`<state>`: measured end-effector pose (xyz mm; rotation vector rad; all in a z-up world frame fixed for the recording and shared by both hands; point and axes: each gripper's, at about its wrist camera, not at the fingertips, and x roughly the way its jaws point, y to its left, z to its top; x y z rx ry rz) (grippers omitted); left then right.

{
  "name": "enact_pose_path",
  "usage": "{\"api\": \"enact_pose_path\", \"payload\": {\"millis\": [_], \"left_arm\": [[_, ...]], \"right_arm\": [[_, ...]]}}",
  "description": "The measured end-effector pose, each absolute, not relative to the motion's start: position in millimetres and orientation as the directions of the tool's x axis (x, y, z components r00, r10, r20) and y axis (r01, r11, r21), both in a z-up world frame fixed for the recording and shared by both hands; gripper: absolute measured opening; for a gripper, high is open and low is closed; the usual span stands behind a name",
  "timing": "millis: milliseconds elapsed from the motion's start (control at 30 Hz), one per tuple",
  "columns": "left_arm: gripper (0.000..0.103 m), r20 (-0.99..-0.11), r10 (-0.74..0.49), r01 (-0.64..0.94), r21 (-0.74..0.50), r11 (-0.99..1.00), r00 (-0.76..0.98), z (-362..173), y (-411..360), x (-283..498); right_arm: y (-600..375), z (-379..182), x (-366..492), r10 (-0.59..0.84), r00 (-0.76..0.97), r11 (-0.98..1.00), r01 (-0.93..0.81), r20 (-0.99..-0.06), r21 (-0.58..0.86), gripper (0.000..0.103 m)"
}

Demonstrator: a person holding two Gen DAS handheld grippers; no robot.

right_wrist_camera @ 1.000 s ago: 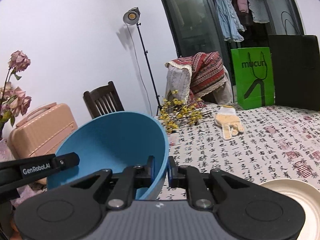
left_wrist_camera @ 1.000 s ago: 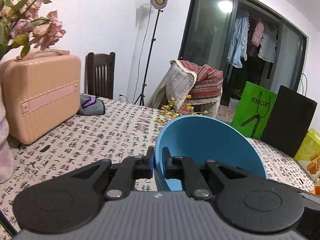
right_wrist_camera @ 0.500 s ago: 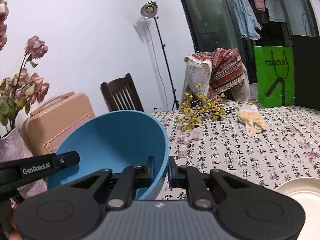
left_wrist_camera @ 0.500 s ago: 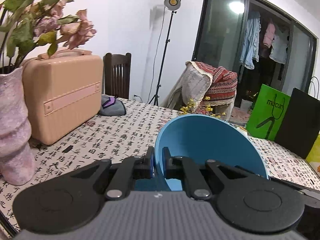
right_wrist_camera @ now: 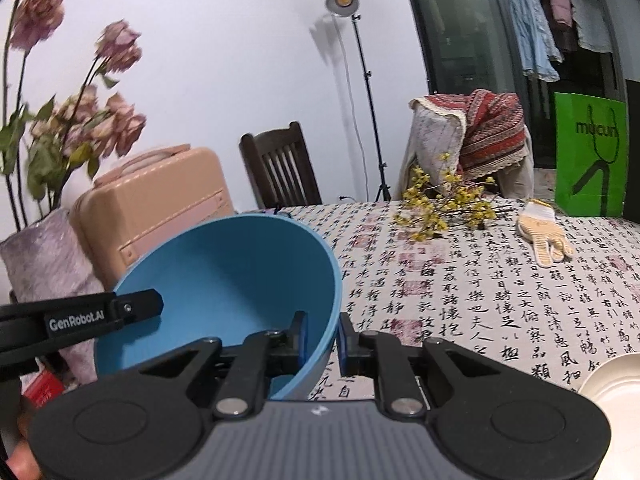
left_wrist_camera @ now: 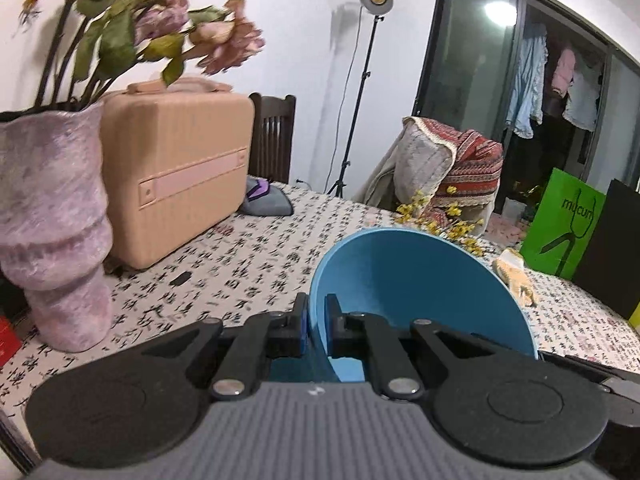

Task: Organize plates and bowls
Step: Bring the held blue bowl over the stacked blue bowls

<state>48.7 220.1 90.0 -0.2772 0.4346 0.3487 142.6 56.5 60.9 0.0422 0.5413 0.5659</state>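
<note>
Two grippers clamp one blue bowl by opposite rim sides, lifted above table: left gripper clenched on rim at bowl's 9 o'clock, right gripper grasping rim at 3 o'clock. White plate at 4 o'clock. Beyond, purple vase now large at 9 o'clock, barely in frame earlier; peach suitcase shifted toward centre; glove at 2 o'clock.

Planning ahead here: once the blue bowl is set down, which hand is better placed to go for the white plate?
Right, probably: the white plate lies just beside the right claw, while the left claw grips the blue bowl's opposite rim, farther away.
</note>
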Motion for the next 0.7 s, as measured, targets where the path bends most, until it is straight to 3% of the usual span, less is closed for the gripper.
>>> {"api": "enact_pose_path", "payload": {"millis": [700], "left_arm": [[0.008,-0.535,0.28,-0.437,-0.192,0.879,0.797,57,242,43]], "right_arm": [[99,37,126,0.467,0.723,0.831,-0.556,-0.509,-0.027,0.015]]}}
